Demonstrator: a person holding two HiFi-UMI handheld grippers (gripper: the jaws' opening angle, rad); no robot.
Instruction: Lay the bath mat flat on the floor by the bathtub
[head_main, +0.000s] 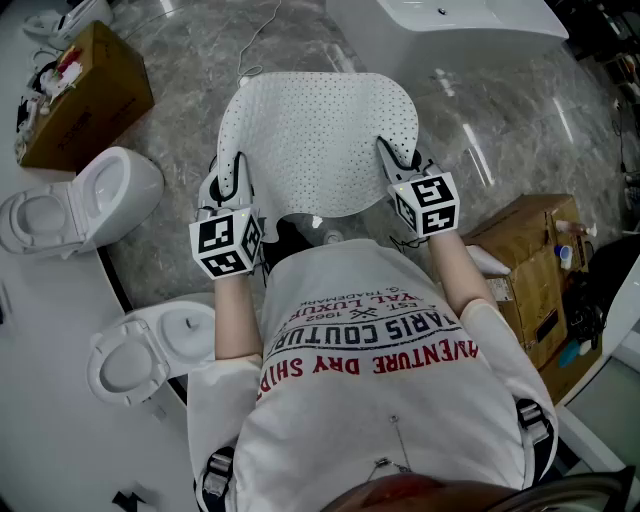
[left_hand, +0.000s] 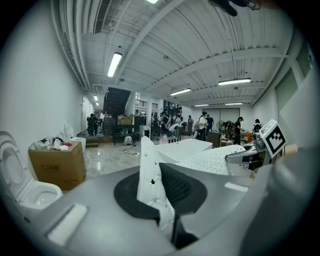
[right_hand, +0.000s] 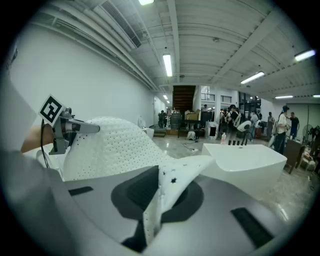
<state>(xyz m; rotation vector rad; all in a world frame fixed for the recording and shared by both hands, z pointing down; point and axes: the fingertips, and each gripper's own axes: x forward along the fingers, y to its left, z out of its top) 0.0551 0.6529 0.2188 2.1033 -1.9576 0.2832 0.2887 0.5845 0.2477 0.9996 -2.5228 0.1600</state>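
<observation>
Pinching bath mat (head_main: 320, 140) edge: left tongs (head_main: 237, 168), right tongs (head_main: 391, 152), fully closed.

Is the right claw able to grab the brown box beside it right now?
Probably not. The right claw is shut on the bath mat edge, so it has no free grip, though the brown box sits close by with nothing in between.

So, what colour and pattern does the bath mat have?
The bath mat is white with small dark holes all over. Best seen in the head view.
</observation>
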